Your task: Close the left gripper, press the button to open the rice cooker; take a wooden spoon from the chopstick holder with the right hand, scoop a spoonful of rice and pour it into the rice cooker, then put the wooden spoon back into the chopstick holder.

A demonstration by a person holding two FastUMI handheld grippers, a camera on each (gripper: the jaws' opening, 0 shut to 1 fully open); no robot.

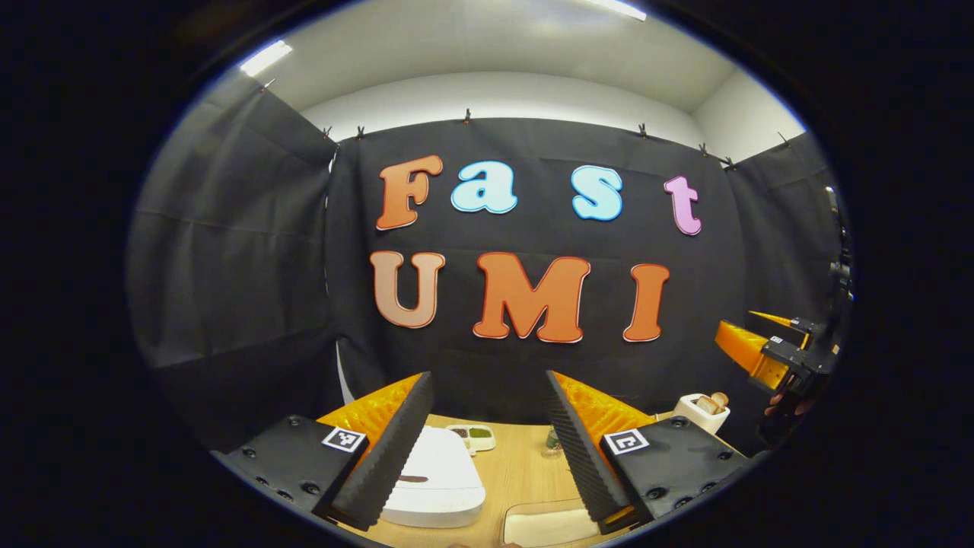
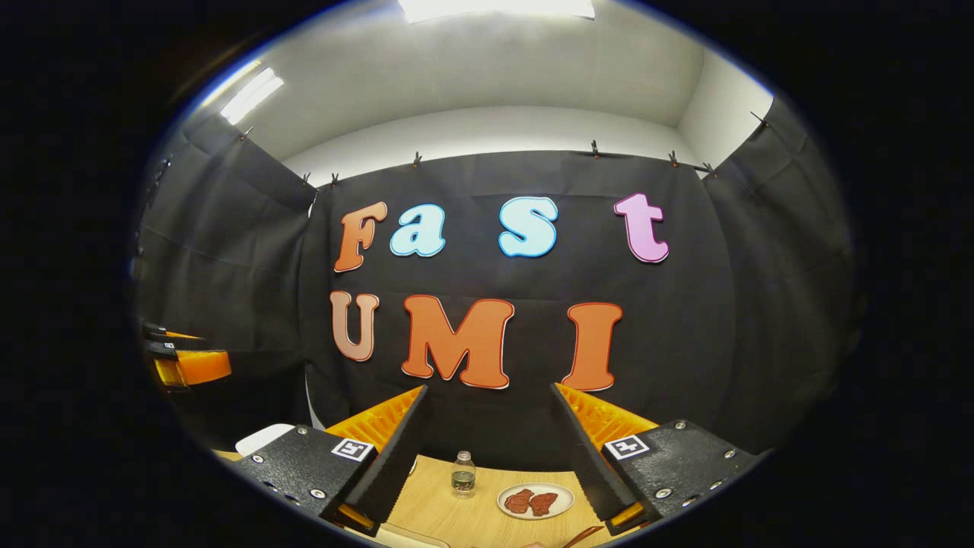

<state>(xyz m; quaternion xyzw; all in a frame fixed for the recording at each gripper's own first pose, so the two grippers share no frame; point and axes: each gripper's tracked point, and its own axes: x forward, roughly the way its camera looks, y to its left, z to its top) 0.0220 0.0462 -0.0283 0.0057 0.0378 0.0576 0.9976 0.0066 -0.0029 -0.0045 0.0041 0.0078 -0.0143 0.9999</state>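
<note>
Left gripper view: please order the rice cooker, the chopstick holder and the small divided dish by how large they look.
1. Rice cooker, clearly largest, though also nearest.
2. Chopstick holder.
3. Divided dish, close in size to the holder; ranking unsure.

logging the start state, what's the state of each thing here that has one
rice cooker: lid shut
left hand-held gripper: open, holding nothing
right hand-held gripper: open, holding nothing
chopstick holder: upright, wooden utensils in it
small bottle: upright, capped
plate: two reddish pieces on it
</note>
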